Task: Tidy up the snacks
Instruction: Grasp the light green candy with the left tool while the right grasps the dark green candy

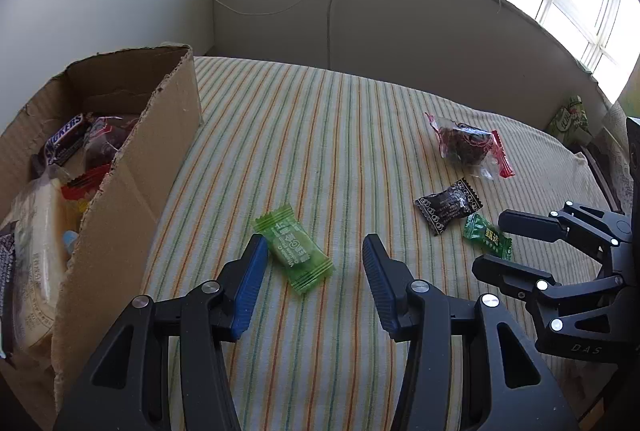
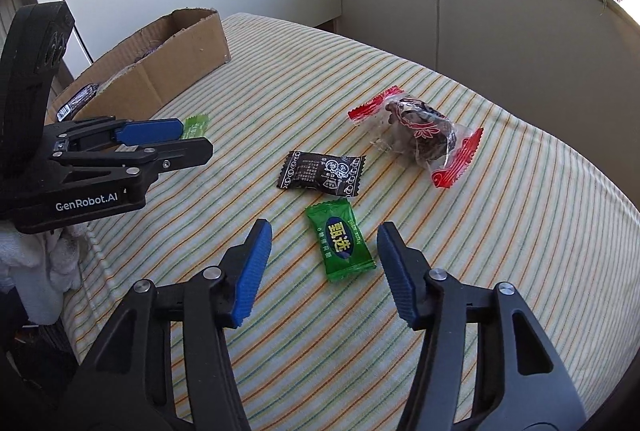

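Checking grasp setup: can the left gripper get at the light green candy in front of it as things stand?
Probably yes. The left gripper is open, the light green candy lies flat on the striped cloth between its fingers, and nothing blocks it.

Left gripper (image 1: pixel 315 255) jaws spread wide, right gripper (image 2: pixel 325 243) likewise, both angled down, empty.

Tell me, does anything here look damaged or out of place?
Yes. The cardboard box has ragged, torn top edges. Four wrapped snacks lie loose on the striped cloth instead of in it: a light green candy, a dark green candy, a black candy and a red-ended clear packet.
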